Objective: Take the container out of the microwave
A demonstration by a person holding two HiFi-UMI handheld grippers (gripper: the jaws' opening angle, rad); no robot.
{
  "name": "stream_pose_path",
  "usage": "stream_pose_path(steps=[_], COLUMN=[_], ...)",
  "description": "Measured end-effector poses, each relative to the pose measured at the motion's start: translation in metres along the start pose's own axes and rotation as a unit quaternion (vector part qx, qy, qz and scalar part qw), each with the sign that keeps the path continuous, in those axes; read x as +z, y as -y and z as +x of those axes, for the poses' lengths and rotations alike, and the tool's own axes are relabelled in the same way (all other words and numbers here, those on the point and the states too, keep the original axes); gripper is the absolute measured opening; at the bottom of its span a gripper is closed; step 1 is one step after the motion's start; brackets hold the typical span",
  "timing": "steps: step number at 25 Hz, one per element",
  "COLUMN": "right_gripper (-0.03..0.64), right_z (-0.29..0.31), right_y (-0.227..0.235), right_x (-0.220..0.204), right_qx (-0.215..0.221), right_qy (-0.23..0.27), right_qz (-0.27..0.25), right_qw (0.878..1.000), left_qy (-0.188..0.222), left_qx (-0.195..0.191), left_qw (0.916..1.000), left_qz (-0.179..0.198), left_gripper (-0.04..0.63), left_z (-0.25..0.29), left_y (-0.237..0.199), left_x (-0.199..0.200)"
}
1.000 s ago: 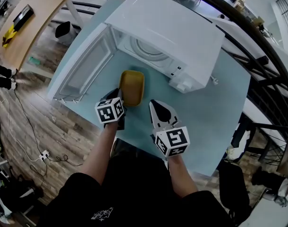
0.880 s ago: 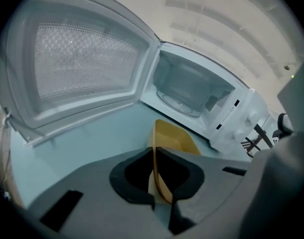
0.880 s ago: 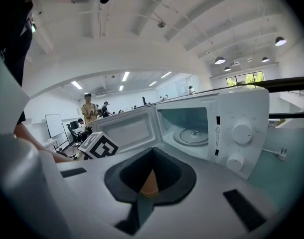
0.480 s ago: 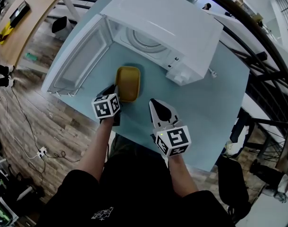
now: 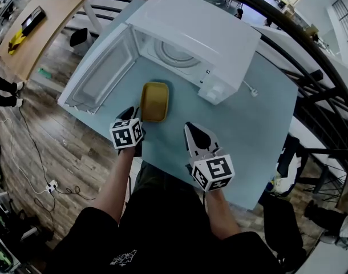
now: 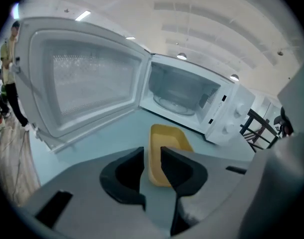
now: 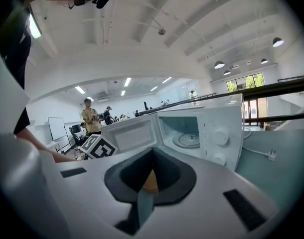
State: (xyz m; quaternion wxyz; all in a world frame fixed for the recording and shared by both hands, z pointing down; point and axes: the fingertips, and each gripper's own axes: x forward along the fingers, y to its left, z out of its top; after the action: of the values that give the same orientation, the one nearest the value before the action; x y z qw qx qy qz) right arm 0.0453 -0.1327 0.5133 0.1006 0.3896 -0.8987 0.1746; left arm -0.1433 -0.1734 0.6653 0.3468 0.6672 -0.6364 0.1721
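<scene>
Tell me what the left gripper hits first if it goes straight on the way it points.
The left gripper would most likely meet the yellow container, lying on the table just beyond its parted fingers. The open microwave stands farther back. Depth is hard to judge.

The person is holding the left gripper (image 5: 130, 116) forward with jaws slightly apart, the right gripper (image 5: 192, 129) alongside with jaws together.

A pale blue table (image 5: 259, 127) stands on wood flooring (image 5: 25, 144) near a wooden desk (image 5: 48, 21).
</scene>
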Motion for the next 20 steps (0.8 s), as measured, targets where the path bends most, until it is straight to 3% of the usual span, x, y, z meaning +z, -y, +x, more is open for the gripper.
stream_pose_path(steps=[6,11,16,20], right_gripper=[0.006,0.006,0.006,0.006], right_z=[-0.034,-0.051,-0.06,-0.071], right_y=[-0.008,-0.014,-0.025,-0.036], right_x=[0.027,0.054,0.08,0.097], right_qx=[0.011,0.015,0.011,-0.003], right_qy=[0.031,0.06,0.091,0.109], right_qz=[-0.018,-0.035,-0.05,-0.05], right_qw=[0.999,0.997,0.995,0.993], left_qy=[0.06,0.114,0.172,0.202], left_qx=[0.011,-0.02,-0.059,-0.083], left_qw=[0.9981,0.993,0.9826,0.973], left_qz=[0.011,0.024,0.038,0.074], left_gripper=[0.073,0.016,0.009,0.009], left_z=[-0.069,-0.122,-0.163,-0.196], left_y=[0.006,0.024,0.042,0.055], left_x=[0.029,0.059,0.091,0.109])
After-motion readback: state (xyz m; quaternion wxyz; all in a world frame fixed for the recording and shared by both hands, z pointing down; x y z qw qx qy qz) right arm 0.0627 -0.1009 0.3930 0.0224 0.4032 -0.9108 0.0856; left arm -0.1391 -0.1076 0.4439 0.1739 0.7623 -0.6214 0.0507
